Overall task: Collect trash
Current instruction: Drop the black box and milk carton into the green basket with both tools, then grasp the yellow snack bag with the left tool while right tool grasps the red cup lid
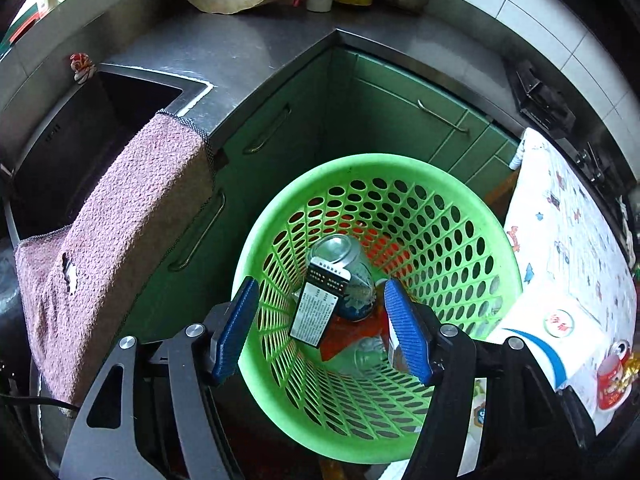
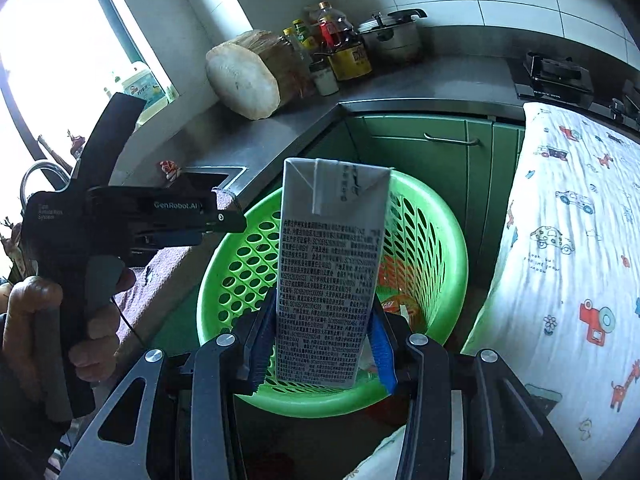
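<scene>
Right wrist view: the right gripper [image 2: 322, 344] is clenched on a grey carton [image 2: 330, 264], held upright above the green basket [image 2: 440, 216] on the floor by the green cabinets [image 2: 420, 152]. Left wrist view: the left gripper [image 1: 320, 328] hangs released over the basket [image 1: 496, 240], nothing between its blue pads. Inside lie a can [image 1: 344, 252], a small dark box [image 1: 320, 304] and orange wrappers [image 1: 352, 332].
</scene>
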The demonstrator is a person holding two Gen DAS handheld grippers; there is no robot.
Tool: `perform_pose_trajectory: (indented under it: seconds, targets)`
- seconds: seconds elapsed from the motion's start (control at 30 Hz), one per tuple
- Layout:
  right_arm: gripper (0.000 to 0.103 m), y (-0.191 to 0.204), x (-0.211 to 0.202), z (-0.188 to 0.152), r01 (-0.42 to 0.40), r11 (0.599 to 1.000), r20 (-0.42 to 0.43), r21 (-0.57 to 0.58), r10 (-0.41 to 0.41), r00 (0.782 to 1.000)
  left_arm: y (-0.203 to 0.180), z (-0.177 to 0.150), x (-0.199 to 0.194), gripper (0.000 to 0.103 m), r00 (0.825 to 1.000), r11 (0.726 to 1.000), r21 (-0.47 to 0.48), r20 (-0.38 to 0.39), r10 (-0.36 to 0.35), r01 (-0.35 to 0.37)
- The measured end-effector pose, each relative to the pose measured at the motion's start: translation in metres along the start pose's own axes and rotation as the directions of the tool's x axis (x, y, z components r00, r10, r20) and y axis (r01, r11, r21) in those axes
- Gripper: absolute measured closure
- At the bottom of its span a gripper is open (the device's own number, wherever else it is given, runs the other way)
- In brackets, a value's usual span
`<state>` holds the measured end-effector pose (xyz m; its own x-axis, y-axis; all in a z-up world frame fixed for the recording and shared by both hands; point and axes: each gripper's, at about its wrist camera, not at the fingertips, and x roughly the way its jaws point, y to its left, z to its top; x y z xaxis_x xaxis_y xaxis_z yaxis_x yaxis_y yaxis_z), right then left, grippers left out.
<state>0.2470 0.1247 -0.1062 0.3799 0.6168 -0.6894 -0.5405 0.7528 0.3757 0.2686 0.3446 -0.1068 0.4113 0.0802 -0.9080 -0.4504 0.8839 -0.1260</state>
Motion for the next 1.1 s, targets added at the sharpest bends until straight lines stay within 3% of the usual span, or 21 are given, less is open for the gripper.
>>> perform_pose_trajectory:
  seconds: [0.3, 0.47, 0.6, 0.9, 1.1]
  targets:
    - [0.057, -0.001, -0.011, -0.006, -0.003, 1.000, 0.023, -0.003, 0.003, 1.000, -0.013, 0.000, -0.010, 0.035, 0.999, 0.999, 0.022, 0.012, -0.033, 0.032]
    - [0.052, -0.008, -0.043, -0.011, 0.040, 0.999, 0.074, -0.005, -0.039, 0.996, -0.040, -0.005, -0.016, 0.035, 0.998, 0.996, 0.060, 0.012, -0.062, 0.061]
    - [0.047, -0.025, -0.079, -0.020, 0.094, 0.995, 0.122, 0.019, -0.095, 0.988, -0.072, -0.014, -0.025, 0.027, 0.996, 0.991, 0.105, 0.021, -0.091, 0.089]
    - [0.040, -0.087, -0.181, -0.061, 0.206, 0.966, 0.200, 0.155, -0.235, 0.951, -0.173, -0.046, -0.047, 0.026, 0.982, 0.949, 0.258, 0.003, -0.187, 0.180]
    - [0.038, -0.132, -0.244, -0.102, 0.292, 0.923, 0.225, 0.251, -0.349, 0.910, -0.240, -0.080, -0.058, 0.020, 0.973, 0.909, 0.353, -0.023, -0.228, 0.222]
